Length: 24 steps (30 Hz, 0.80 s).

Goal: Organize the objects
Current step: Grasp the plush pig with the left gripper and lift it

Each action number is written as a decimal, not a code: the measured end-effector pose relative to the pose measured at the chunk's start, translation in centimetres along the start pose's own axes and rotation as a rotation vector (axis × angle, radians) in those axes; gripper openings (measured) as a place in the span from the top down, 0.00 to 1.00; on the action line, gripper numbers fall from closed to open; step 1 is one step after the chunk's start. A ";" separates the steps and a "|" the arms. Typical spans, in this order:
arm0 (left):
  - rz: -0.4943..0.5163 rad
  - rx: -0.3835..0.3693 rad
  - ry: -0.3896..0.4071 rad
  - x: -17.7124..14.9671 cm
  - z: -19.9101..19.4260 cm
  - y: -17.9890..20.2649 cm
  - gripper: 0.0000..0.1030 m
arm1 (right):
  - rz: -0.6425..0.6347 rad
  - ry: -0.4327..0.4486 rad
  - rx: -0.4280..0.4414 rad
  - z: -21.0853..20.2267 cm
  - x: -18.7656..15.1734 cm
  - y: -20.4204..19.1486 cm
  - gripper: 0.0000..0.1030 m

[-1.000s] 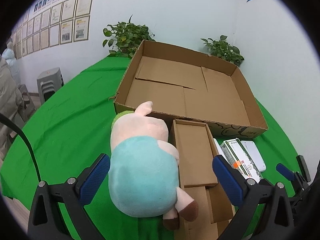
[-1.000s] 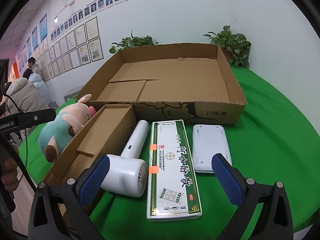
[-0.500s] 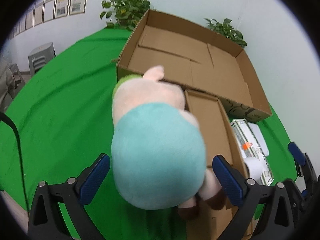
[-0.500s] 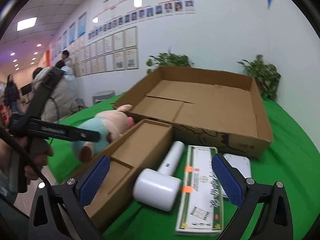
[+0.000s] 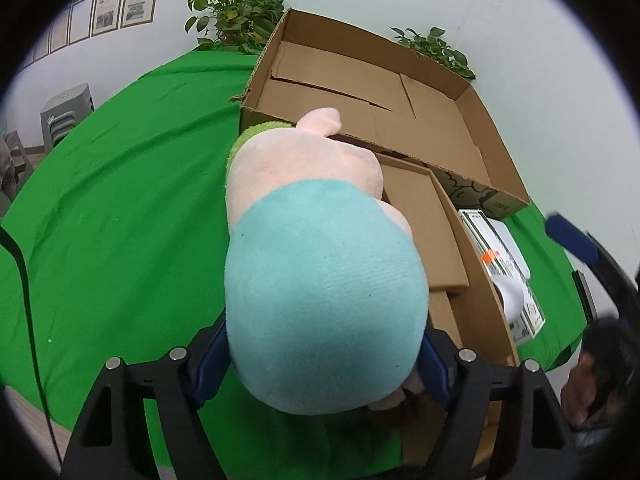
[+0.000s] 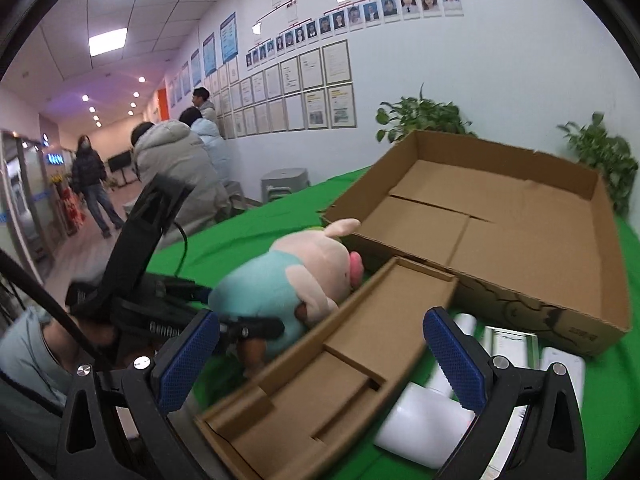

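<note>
Both left claw (image 5: 320, 356) jaws closing around plush pig (image 5: 320, 280)

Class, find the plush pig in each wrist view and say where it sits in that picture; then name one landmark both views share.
Left wrist view: the plush pig fills the centre and lower middle, its teal back towards the camera.
Right wrist view: the plush pig lies left of centre on the green cloth, snout towards the right.
Shared landmark: the large open cardboard box just beyond its head.

A pink and teal plush pig (image 5: 320, 272) is seen lying on the green cloth, snout toward the large open carton (image 5: 384, 92), seemingly touching the narrow cardboard tray (image 6: 332, 364)
</note>
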State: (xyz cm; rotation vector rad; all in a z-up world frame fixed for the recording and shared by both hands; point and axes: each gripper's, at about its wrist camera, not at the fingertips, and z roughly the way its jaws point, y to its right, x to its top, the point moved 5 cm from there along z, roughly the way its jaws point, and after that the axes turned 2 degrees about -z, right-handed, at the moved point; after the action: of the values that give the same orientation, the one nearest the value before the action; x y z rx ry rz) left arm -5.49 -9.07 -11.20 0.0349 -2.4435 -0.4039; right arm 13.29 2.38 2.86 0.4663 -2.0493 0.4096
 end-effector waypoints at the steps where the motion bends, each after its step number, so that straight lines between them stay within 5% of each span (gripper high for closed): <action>1: 0.009 0.003 0.002 -0.3 -0.3 -0.1 0.23 | 0.018 -0.006 0.032 0.5 0.4 -0.2 0.00; 16: 0.014 -0.092 0.078 -3.4 -2.5 -2.5 0.27 | 0.183 -0.288 0.298 14.1 2.5 -3.8 0.00; 21: 0.054 -0.081 0.098 -3.4 -2.7 -2.1 0.29 | 0.290 -0.442 0.276 17.8 1.3 -3.6 0.00; 24: 0.049 -0.090 0.110 -3.4 -2.7 -2.3 0.30 | 0.295 -0.460 0.246 18.7 1.7 -3.9 0.00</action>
State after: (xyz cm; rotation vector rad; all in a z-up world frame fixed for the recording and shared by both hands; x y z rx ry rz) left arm -1.27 -11.59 -11.93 -0.0399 -2.3112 -0.4777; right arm 0.53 -9.95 -4.35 0.4331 -2.5398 0.7972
